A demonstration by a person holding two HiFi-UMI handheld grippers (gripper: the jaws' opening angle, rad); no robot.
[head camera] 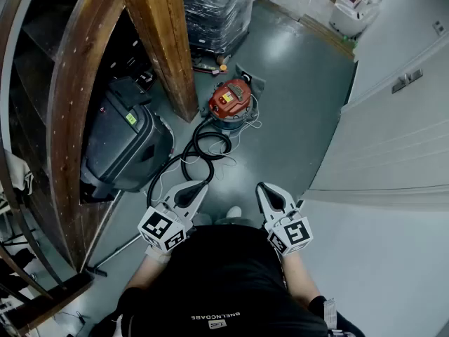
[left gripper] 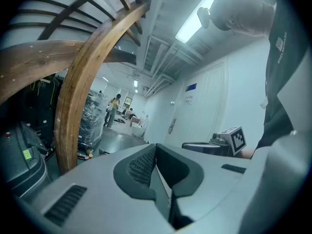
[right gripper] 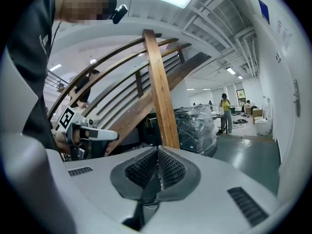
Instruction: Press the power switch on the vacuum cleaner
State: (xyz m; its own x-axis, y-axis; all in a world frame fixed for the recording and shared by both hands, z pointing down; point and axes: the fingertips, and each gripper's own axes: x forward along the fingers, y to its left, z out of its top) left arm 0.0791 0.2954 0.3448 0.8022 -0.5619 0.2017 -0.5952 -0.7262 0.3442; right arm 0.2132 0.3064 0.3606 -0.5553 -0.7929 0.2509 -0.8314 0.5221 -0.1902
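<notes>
A thick wooden post (head camera: 165,41) rises from the grey-green floor (head camera: 302,97), with a broad curved wooden beam (head camera: 74,125) sweeping down to its left. A dark grey case (head camera: 123,142) bearing a small green sticker sits tucked between the two. Beyond the post stands a stack wrapped in clear plastic (head camera: 214,9). Along the right runs a white door (head camera: 400,146) with a metal handle (head camera: 407,81). Far off, a person in a yellow top (right gripper: 225,112) stands under ceiling strip lights (left gripper: 195,23).
</notes>
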